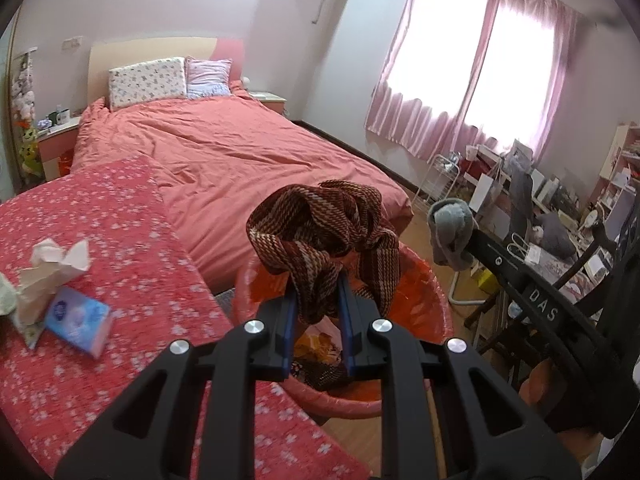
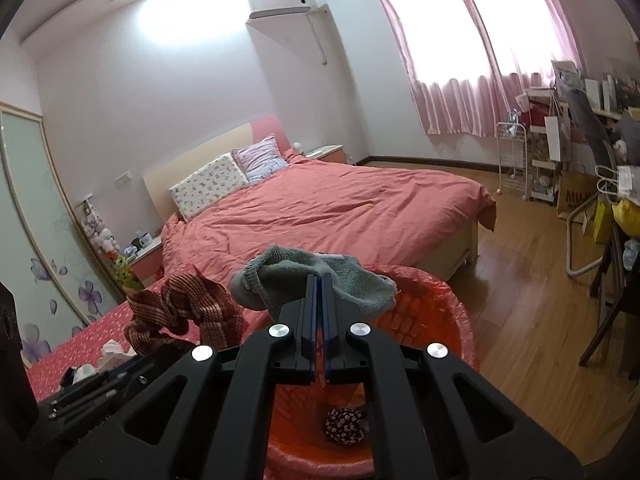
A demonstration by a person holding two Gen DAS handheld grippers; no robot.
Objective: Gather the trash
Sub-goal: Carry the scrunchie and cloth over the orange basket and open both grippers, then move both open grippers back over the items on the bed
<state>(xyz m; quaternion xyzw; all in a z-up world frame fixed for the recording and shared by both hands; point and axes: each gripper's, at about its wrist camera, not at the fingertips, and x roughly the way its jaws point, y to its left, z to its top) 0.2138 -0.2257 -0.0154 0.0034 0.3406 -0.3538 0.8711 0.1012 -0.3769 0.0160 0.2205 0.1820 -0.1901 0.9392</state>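
Observation:
My left gripper (image 1: pixel 318 280) is shut on a brown striped cloth (image 1: pixel 324 232), held over the red-lined trash bin (image 1: pixel 430 300). The cloth also shows in the right wrist view (image 2: pixel 180 304). My right gripper (image 2: pixel 319 280) is shut on a grey sock (image 2: pixel 352 280), held above the same bin (image 2: pixel 452 320); the sock also shows in the left wrist view (image 1: pixel 450 232). A dark patterned piece (image 2: pixel 346 426) lies at the bin's bottom. Crumpled tissues (image 1: pixel 56 264) and a blue tissue pack (image 1: pixel 78 322) lie on the red floral cover (image 1: pixel 120 220).
A bed with a pink duvet (image 1: pixel 240 148) stands behind the bin. A cluttered desk and chair (image 1: pixel 560 232) are at the right. A white wire rack (image 2: pixel 510 156) stands under the pink curtains. A nightstand with mugs (image 1: pixel 56 124) is at the far left.

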